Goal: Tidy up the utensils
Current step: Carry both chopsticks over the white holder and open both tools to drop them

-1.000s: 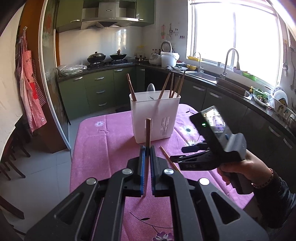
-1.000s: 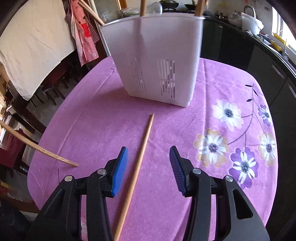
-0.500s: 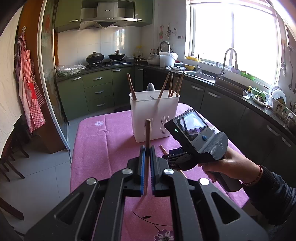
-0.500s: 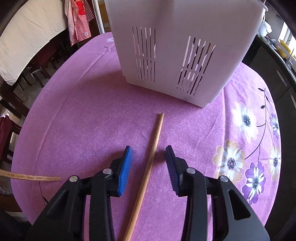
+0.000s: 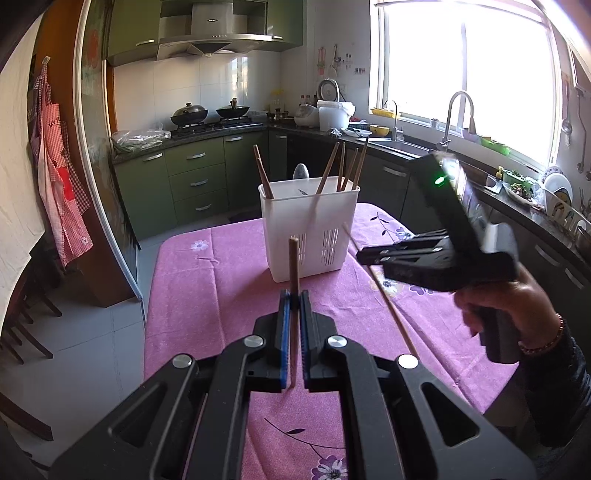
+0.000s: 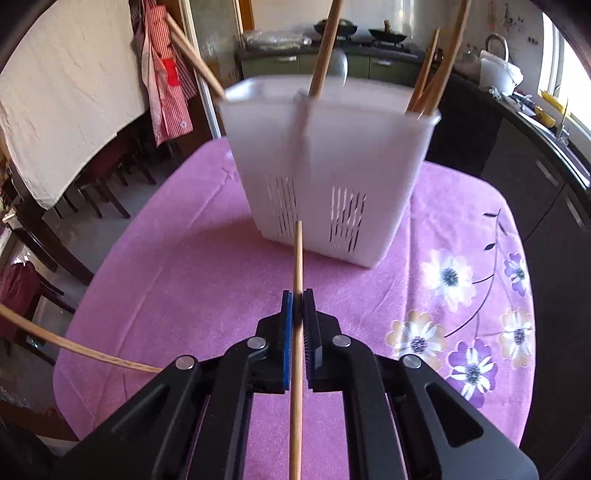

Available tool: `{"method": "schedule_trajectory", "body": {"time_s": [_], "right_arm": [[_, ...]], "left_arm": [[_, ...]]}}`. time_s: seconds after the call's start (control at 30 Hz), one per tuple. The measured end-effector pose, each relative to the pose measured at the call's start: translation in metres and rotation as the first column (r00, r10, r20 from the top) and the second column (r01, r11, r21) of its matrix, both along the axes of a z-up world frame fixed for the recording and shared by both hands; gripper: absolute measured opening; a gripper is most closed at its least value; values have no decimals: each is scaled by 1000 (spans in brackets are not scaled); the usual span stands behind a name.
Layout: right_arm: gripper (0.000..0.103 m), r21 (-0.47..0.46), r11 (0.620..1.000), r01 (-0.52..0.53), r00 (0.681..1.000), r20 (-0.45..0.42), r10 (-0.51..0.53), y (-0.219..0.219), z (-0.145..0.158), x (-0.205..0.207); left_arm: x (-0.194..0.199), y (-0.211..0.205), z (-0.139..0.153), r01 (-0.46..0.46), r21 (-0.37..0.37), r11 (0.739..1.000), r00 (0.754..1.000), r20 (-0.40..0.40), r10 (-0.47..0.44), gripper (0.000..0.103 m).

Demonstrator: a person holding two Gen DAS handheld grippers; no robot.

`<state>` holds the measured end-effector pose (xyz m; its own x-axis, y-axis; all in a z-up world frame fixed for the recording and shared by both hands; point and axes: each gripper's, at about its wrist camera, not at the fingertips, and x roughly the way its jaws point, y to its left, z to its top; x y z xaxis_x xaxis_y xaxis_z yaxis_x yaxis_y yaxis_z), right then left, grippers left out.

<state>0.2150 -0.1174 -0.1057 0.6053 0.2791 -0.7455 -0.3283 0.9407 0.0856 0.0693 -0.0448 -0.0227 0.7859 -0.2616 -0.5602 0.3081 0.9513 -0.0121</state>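
No text, brand or number can be read in either view. The steel range hood (image 5: 212,35) carries a small dark badge on its front, and the red checked apron (image 5: 55,155) bears faint markings, but both are too small and blurred to make out.

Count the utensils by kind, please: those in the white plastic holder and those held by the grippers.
Wooden chopsticks in the white plastic holder: 5
Wooden chopsticks held, one in the left gripper, one in the right gripper: 2
Metal spoon in the holder: 1
Total: 8
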Motion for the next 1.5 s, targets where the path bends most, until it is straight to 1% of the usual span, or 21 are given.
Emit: {"method": "schedule_trajectory", "body": {"time_s": [0.07,0.17,0.33,0.43,0.57,0.77,0.93,1.13,1.3,1.5], "right_arm": [[6,31,999,8,997,72,-10,-12,24,-19],[6,47,999,12,989,144,-19,-28,47,-46],[6,70,997,28,974,221,-43,-62,60,-106],[6,94,995,33,967,248,-55,-72,63,-136],[6,122,992,43,963,260,-73,-82,65,-162],[6,139,989,52,961,262,-87,-88,65,-171],[6,154,987,50,960,264,-90,-93,61,-171],[6,177,983,54,959,266,-100,-98,61,-172],[7,172,984,35,960,268,-81,-96,63,-174],[7,177,984,16,960,271,-64,-94,62,-174]], "left_arm": [[0,1,0,-3,0,1000,1000,0,3,5],[0,2,0,-5,-1,1000,1000,-1,5,5],[0,0,1,-3,5,1000,1000,-1,3,5],[0,-1,1,-1,12,1000,1000,-1,1,5],[0,-1,1,-2,12,1000,1000,-1,2,5],[2,-1,8,3,0,1000,1000,2,-3,5],[12,-6,35,27,11,1000,999,37,-27,5],[35,-17,89,71,3,997,993,95,-71,5],[69,-24,127,96,-36,995,989,116,-91,5],[109,-37,158,75,-19,997,987,146,-71,5]]}}
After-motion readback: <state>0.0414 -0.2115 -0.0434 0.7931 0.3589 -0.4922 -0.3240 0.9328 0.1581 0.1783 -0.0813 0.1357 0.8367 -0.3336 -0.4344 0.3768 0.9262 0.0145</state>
